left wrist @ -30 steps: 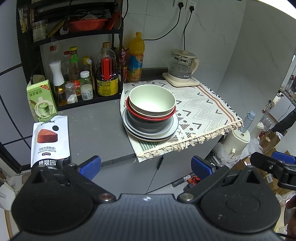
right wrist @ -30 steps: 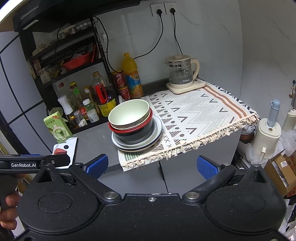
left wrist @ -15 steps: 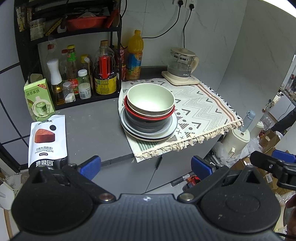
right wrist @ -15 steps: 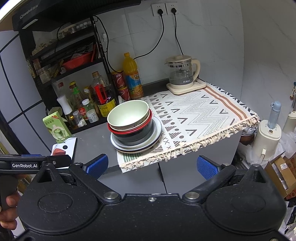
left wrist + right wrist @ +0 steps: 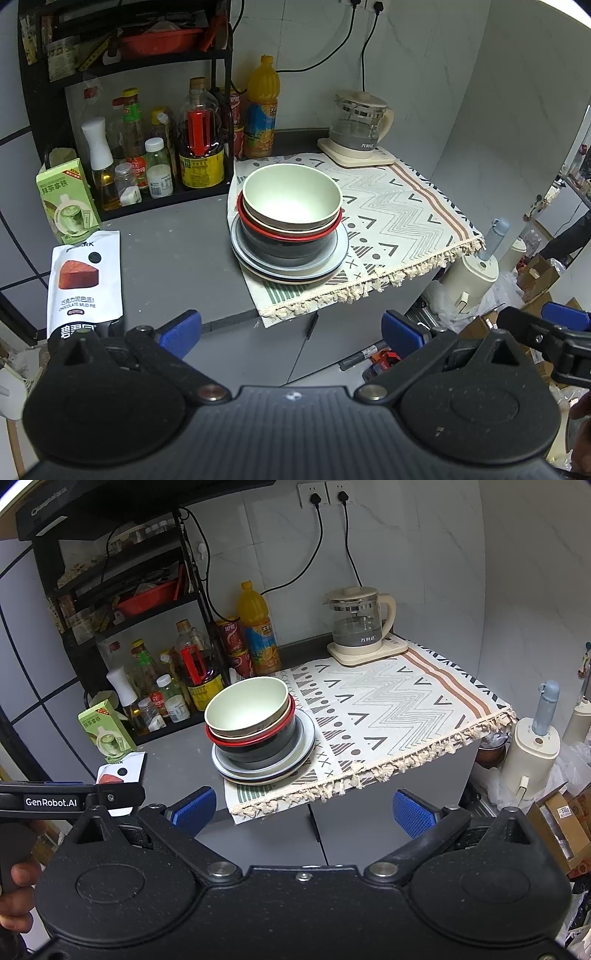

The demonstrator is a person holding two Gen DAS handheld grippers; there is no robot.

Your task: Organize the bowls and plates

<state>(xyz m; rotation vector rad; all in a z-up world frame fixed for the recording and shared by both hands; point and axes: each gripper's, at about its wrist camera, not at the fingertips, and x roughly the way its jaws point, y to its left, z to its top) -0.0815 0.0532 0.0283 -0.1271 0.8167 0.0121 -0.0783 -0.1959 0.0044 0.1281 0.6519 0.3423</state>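
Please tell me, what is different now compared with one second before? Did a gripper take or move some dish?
No dish was taken or moved. Both cameras drifted only slightly; the left gripper and right gripper stay open and empty, short of the counter. The green bowl still tops the stack on the plates, at the left end of the patterned cloth. The kettle is unchanged.

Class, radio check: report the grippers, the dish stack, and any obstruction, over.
Left gripper open, empty. Right gripper open, empty. Stack of bowls on plates untouched, at mat's left end. Path to stack unobstructed; bottle rack close behind it.
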